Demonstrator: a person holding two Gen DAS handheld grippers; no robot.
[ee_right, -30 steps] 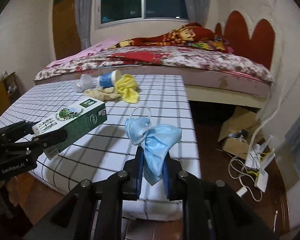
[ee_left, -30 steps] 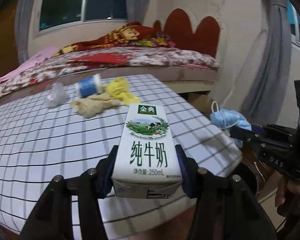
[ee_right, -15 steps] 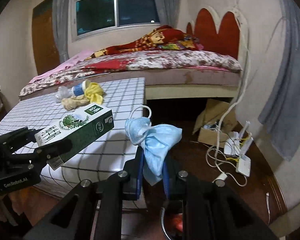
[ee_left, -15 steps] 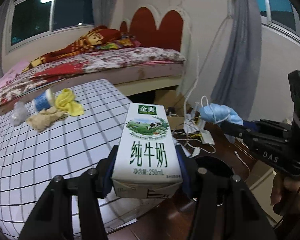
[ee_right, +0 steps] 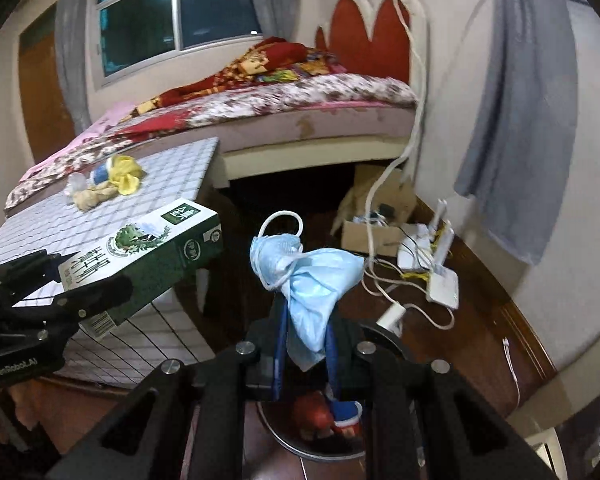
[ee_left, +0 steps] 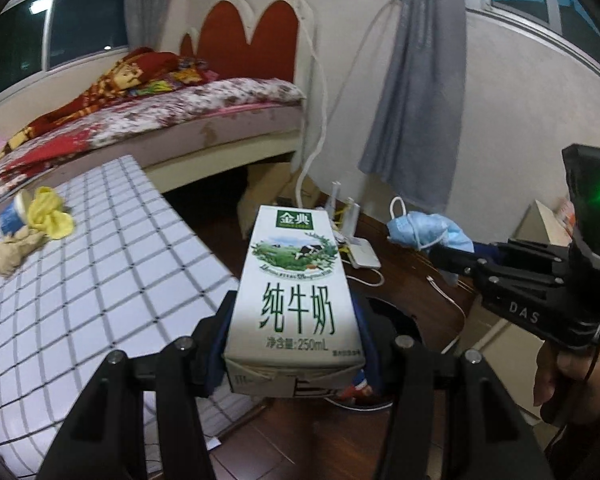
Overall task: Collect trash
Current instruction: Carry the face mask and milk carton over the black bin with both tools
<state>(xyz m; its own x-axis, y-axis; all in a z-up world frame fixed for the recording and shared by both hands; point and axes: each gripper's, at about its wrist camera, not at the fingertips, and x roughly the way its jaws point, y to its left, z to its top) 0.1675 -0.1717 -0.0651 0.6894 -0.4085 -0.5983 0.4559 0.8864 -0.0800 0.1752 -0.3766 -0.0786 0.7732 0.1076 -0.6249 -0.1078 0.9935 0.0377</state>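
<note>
My left gripper (ee_left: 294, 336) is shut on a white and green milk carton (ee_left: 296, 292), held in the air past the table's right edge; the carton also shows in the right wrist view (ee_right: 140, 252). My right gripper (ee_right: 306, 332) is shut on a crumpled blue face mask (ee_right: 308, 280), which also shows in the left wrist view (ee_left: 424, 230). Below both grippers a round dark bin (ee_right: 320, 444) stands on the floor with red and blue trash inside. More trash lies on the checked table (ee_left: 80, 264): a yellow cloth (ee_left: 50, 212), a beige rag (ee_left: 12, 248) and a blue cup (ee_left: 10, 216).
A bed (ee_right: 280, 112) stands behind the table. A cardboard box (ee_right: 376, 220), white routers (ee_right: 440, 272) and cables lie on the wooden floor to the right. A grey curtain (ee_right: 516, 120) hangs on the right wall.
Both grippers have swung right, off the table and over the floor, with the carton and the mask still held. The bin has come into view under them.
</note>
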